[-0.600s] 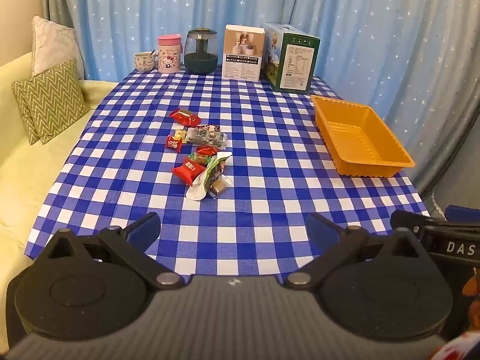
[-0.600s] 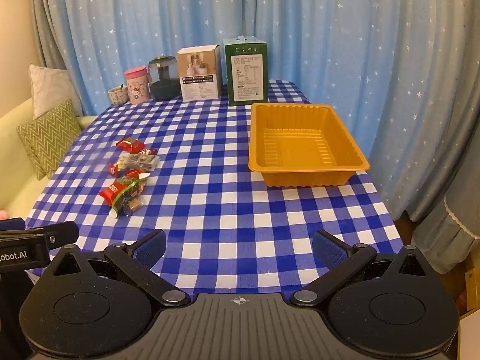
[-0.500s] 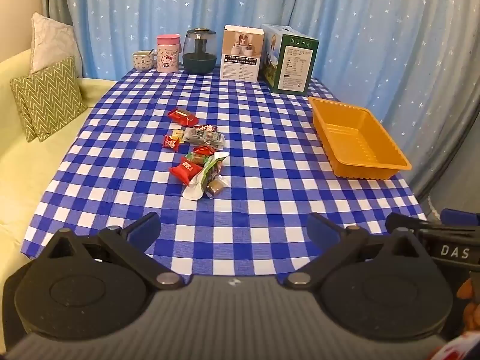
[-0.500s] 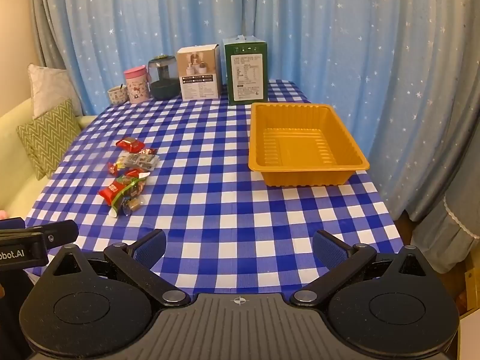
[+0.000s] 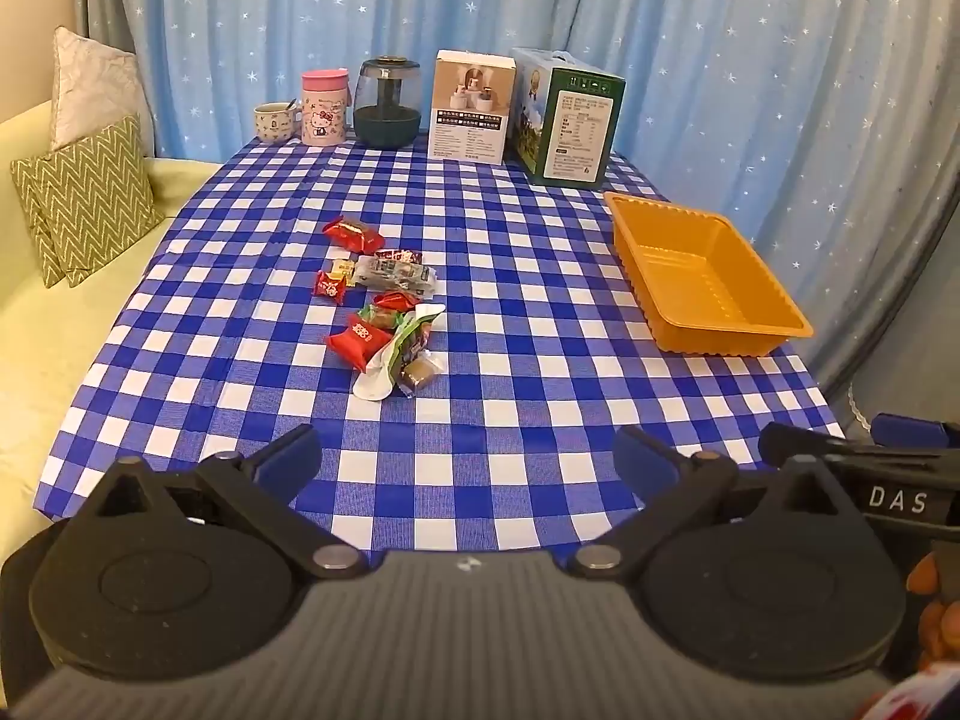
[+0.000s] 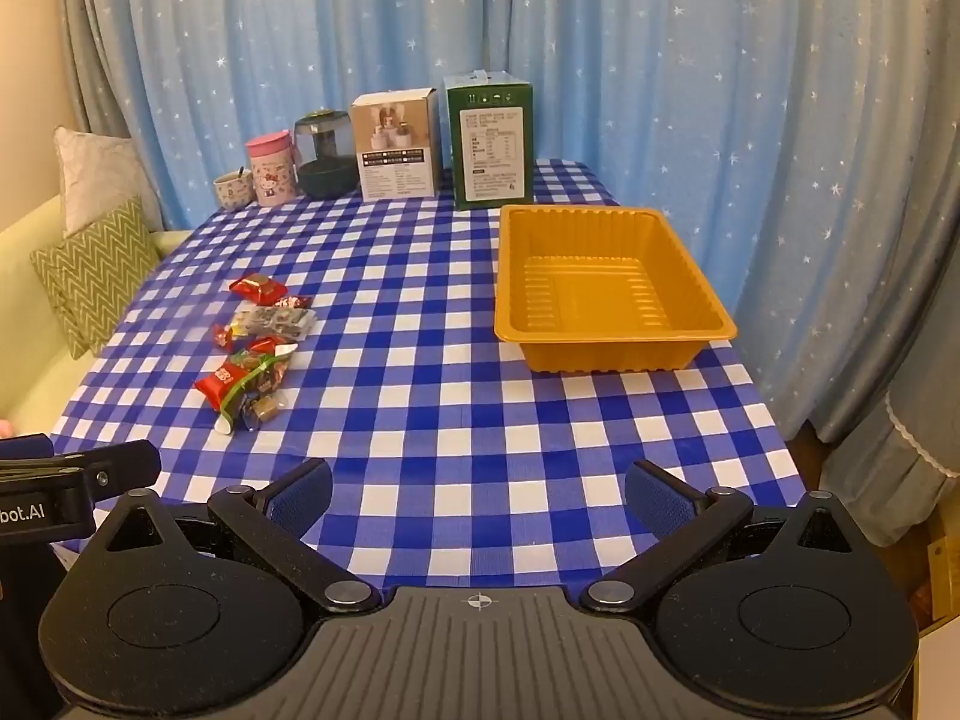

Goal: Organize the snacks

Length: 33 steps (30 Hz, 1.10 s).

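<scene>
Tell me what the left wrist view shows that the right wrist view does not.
Only the left wrist view: the left gripper, open with nothing between its fingers, and an arm lettered DAS at its right edge.

Only the right wrist view: the right gripper, open with nothing between its fingers, and a white lace curtain hem at the far right.

Both: the checked tablecloth, the pile of snacks loose on it, the empty orange tray, the two boxes, the pink cup and the cushions.

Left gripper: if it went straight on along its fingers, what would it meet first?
Probably the bare checkered tablecloth near the table's front edge. The left gripper is open and empty, angled downward; the snack pile lies farther on, slightly left. Depth is uncertain.
</scene>
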{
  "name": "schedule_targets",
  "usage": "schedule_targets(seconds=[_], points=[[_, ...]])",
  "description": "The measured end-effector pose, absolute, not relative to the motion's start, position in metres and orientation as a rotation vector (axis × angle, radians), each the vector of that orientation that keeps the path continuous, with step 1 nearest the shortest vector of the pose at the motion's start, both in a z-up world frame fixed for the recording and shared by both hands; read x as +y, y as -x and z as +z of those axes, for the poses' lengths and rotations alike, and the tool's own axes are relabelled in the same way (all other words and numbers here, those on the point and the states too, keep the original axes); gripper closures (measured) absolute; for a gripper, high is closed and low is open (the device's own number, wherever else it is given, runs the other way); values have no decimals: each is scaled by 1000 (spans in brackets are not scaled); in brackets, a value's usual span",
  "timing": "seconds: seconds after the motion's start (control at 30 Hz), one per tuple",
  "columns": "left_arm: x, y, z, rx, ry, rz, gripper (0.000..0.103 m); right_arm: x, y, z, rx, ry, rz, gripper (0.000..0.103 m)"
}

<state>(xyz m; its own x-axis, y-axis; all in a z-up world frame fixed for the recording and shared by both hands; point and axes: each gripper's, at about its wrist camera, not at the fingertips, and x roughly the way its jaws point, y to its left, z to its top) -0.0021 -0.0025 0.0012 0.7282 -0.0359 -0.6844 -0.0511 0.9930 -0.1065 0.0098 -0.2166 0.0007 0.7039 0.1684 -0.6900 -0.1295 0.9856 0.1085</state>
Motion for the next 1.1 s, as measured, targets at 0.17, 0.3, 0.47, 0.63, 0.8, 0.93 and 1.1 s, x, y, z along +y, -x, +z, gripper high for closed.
schedule_targets(seconds=[0.17,0.3,0.47,0.63,0.8,0.93,1.1], points=[[-4,2,0,756,122,9,0,-219,-12,0,773,-52,163,0],[-4,2,-1,755,121,9,0,-218,-10,0,772,-52,163,0],[-4,2,-1,755,122,8,0,-217,-10,0,772,-52,160,0],[-5,3,-1,756,123,7,0,-218,-11,0,772,-52,162,0],[-6,3,-1,756,122,9,0,-218,-10,-1,772,-52,162,0],[-5,3,-1,757,125,7,0,-218,-10,-1,772,-54,159,0],[-5,2,-2,758,123,6,0,-218,-11,-1,772,-54,159,0]])
